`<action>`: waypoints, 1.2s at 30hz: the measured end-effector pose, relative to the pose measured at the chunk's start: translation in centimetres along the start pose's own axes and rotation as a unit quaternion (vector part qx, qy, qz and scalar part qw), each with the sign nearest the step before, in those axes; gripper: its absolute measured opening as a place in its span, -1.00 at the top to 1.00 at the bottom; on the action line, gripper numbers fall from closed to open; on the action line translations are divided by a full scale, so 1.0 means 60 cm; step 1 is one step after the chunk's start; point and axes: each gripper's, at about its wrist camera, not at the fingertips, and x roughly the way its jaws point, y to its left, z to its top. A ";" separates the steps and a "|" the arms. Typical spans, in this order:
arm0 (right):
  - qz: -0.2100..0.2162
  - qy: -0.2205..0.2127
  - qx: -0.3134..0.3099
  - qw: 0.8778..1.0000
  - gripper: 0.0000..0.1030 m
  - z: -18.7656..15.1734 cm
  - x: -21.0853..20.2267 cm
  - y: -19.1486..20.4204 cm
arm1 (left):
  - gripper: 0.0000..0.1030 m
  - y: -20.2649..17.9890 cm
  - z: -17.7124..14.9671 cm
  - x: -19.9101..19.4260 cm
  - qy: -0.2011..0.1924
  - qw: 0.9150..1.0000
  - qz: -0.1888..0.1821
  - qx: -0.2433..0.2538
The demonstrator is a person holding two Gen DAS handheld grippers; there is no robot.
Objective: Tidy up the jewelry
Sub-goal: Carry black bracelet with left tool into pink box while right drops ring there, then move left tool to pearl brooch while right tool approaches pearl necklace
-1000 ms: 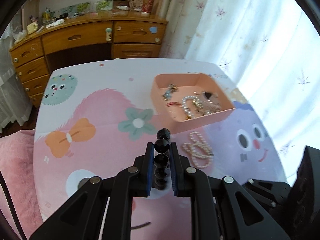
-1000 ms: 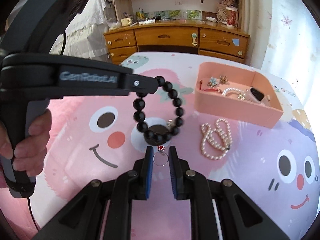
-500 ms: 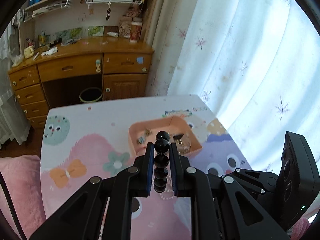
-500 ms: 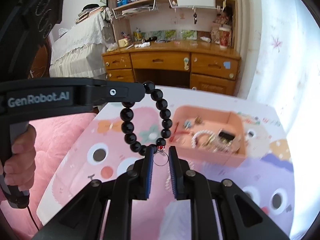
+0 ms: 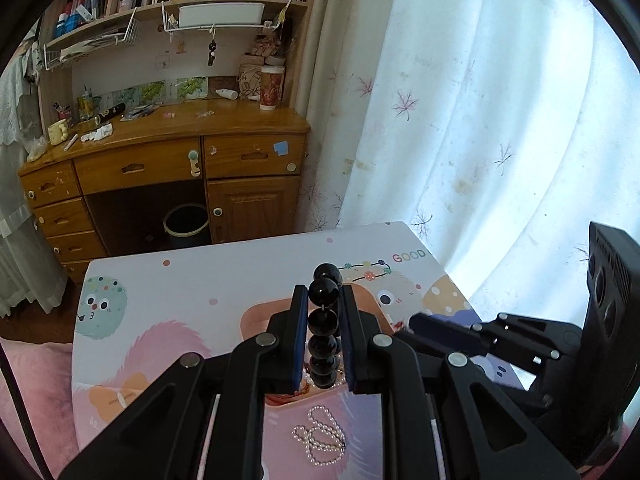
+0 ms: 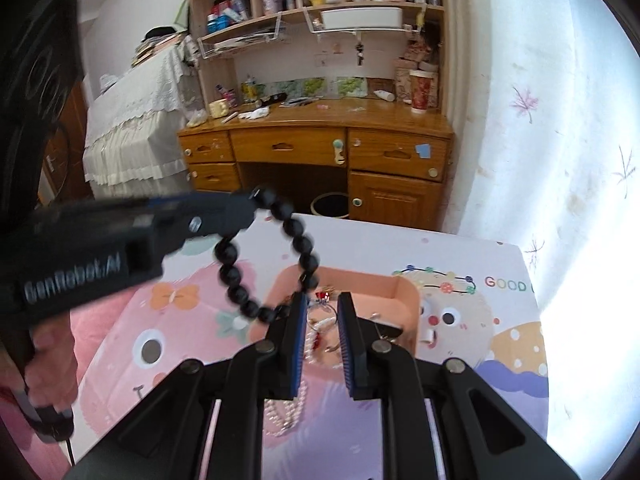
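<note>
My left gripper (image 5: 323,292) is shut on a black bead bracelet (image 5: 322,320), whose beads stand in a column between the pads. From the right wrist, the bracelet (image 6: 302,246) hangs as a loop from the left gripper (image 6: 240,210), above the near-left corner of the pink tray (image 6: 372,280). My right gripper (image 6: 322,300) is shut on a small silver ring (image 6: 320,314) with a red stone, held above the tray. The tray (image 5: 256,316) holds several jewelry pieces, mostly hidden by the fingers. A pearl necklace (image 5: 320,436) lies on the table in front of the tray.
The table (image 5: 192,280) carries a cartoon-print cover. Beyond its far edge stand a wooden desk (image 5: 160,160) with shelves and a dark bin (image 5: 186,224). A white curtain (image 5: 480,120) hangs at the right. A person's hand (image 6: 48,360) grips the left handle.
Both grippers have risen with their loads and moved toward the tray, so the table looks smaller and more of the desk and shelves shows. Both grips are unchanged.
</note>
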 end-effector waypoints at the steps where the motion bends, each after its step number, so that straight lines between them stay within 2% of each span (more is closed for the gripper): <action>1: 0.001 0.001 0.004 1.000 0.70 0.002 0.003 -0.006 | 0.75 -0.001 -0.002 0.008 0.002 1.000 0.000 -0.003; 6: 0.032 0.018 0.042 0.998 0.69 0.000 0.025 -0.047 | 0.74 -0.001 -0.011 0.035 0.006 1.000 0.011 -0.019; 7: 0.039 0.028 0.048 0.998 0.69 -0.002 0.032 -0.053 | 0.64 0.000 -0.011 0.036 0.007 1.000 0.014 -0.022; 10: 0.043 0.066 0.059 0.995 0.57 -0.007 0.054 -0.064 | -0.32 0.005 -0.012 0.047 0.021 0.998 0.033 -0.040; 12: 0.036 0.072 0.057 0.995 0.38 -0.011 0.058 -0.068 | -0.35 0.010 -0.013 0.044 0.014 0.998 0.036 -0.049; 18: 0.055 0.069 0.077 0.993 0.08 -0.020 0.055 -0.083 | -0.37 0.031 -0.025 0.047 0.035 0.996 0.059 -0.062; 21: 0.059 0.073 0.085 0.992 0.06 -0.023 0.057 -0.091 | -0.41 0.039 -0.038 0.047 0.048 0.994 0.071 -0.067; 23: 0.063 0.078 0.095 0.990 0.04 -0.026 0.058 -0.095 | -0.55 0.042 -0.047 0.045 0.052 0.993 0.077 -0.072; 28: 0.084 0.097 0.145 0.981 -0.08 -0.055 0.057 -0.115 | -0.56 0.052 -0.087 0.037 0.069 0.990 0.090 -0.081; 32: 0.073 0.096 0.185 0.975 -0.08 -0.092 0.045 -0.131 | -0.64 0.063 -0.132 0.032 0.088 0.986 0.093 -0.103; 36: 0.058 0.089 0.255 0.961 -0.08 -0.128 0.032 -0.156 | -0.68 0.060 -0.192 0.023 0.115 0.982 0.100 -0.112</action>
